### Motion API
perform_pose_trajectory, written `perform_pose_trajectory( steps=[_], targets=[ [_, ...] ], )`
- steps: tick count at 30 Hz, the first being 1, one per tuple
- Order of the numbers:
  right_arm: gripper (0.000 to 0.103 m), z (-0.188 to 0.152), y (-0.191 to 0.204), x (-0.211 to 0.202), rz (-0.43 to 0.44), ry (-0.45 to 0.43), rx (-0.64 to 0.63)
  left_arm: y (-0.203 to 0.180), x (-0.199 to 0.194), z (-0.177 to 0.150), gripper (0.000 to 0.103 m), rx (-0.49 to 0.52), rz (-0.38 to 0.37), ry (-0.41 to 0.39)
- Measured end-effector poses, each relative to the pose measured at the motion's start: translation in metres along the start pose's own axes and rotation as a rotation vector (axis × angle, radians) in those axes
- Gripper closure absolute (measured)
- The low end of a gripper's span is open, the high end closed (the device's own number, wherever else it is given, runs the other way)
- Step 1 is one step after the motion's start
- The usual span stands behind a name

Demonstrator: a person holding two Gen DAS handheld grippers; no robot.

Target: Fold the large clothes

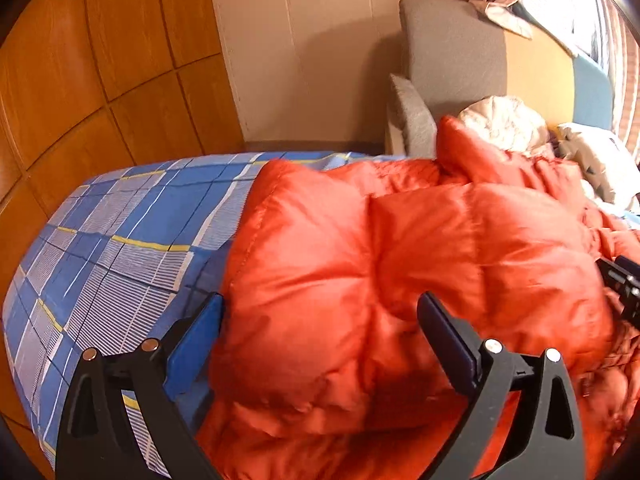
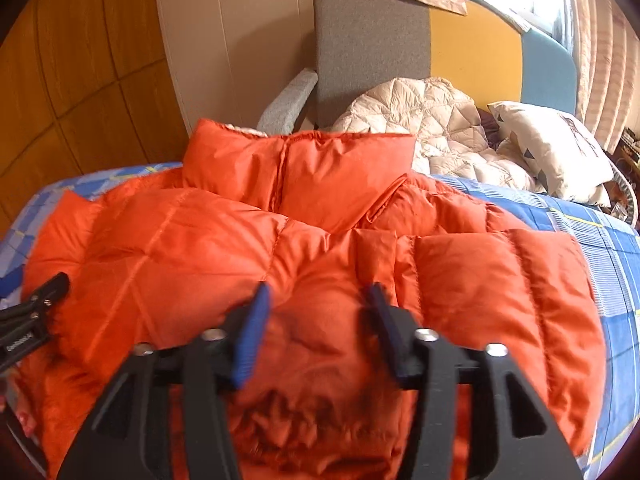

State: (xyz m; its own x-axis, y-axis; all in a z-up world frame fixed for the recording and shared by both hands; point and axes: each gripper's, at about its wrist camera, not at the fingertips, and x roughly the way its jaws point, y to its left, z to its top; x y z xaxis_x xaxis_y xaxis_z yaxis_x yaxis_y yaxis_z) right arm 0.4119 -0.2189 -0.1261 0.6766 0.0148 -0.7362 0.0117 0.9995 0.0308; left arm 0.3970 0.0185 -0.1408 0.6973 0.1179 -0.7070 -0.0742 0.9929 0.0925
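Note:
An orange puffy down jacket lies partly folded on a blue plaid bedsheet; its collar stands at the far side. My left gripper is open, jaws wide apart above the jacket's left folded edge, holding nothing. My right gripper is open above the jacket's middle, its blue pads apart with orange fabric beneath them. The right gripper shows at the right edge of the left wrist view. The left gripper shows at the left edge of the right wrist view.
A grey, yellow and blue headboard stands behind the bed. A white quilted jacket and a patterned pillow lie at the bed's head. A wooden wardrobe is at left; the bedsheet extends right.

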Motion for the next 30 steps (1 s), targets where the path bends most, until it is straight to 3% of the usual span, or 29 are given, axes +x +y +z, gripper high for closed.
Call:
perform_pose_trajectory(
  steps=[6, 12, 21, 25, 30],
  targets=[
    [0.048, -0.008, 0.003, -0.007, -0.022, -0.002, -0.04, -0.012, -0.005, 0.006, 0.004, -0.019, -0.044, -0.027],
    [0.048, -0.015, 0.001, 0.003, -0.015, 0.023, -0.026, -0.038, 0.016, -0.005, 0.003, 0.133, 0.062, 0.007],
    [0.048, -0.027, -0.001, 0.021, -0.02, 0.032, -0.023, -0.041, 0.028, -0.013, 0.002, 0.147, 0.069, 0.024],
    [0.048, -0.023, -0.004, 0.01, -0.001, 0.051, 0.0, -0.035, 0.009, -0.019, 0.002, 0.146, 0.078, 0.017],
    [0.048, -0.028, -0.016, -0.023, 0.035, 0.046, 0.045, -0.013, -0.024, -0.034, 0.002, 0.076, 0.029, 0.02]
  ],
)
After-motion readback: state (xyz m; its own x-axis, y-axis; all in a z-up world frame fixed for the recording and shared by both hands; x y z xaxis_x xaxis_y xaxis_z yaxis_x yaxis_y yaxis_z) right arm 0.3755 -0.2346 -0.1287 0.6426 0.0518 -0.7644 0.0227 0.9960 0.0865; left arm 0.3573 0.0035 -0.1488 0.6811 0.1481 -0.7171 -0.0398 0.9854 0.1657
